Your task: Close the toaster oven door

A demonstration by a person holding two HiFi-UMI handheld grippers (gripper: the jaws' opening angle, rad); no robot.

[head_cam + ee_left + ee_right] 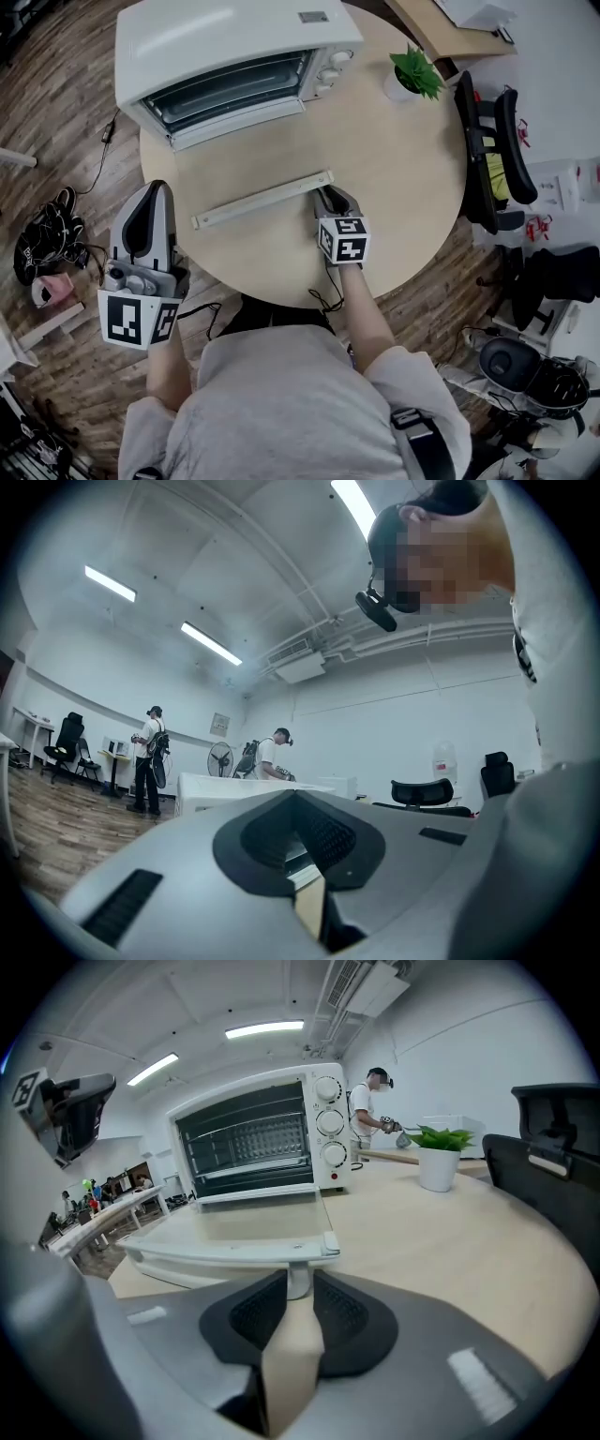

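Toaster oven (pixel 225 37) sits at the upper left of the head view, on the far part of the round wooden surface (pixel 403 159), w/ its knobs at the right of its front. Its door (pixel 248 159) is fully down, lying about flat out toward you just above the surface, so the oven mouth is open. A black chair (pixel 492 150) stands at the surface's right edge, upper right of the frame.

Your left gripper (pixel 157 187) is at lower left of the head view, by the surface's left edge & well apart from the oven. It points up at the room, and in the left gripper view its jaws meet at the tips w/ nothing between them.

Your right gripper (pixel 330 194) is at centre frame, at the right end of the door's handle (pixel 262 200), a long pale bar running along the door's near edge. In the right gripper view the jaws are closed onto the short post joining handle to door, w/ the pads touching it on both sides.

A small potted plant (pixel 415 73) in a white pot stands on the surface just right of the oven, toward the upper right.
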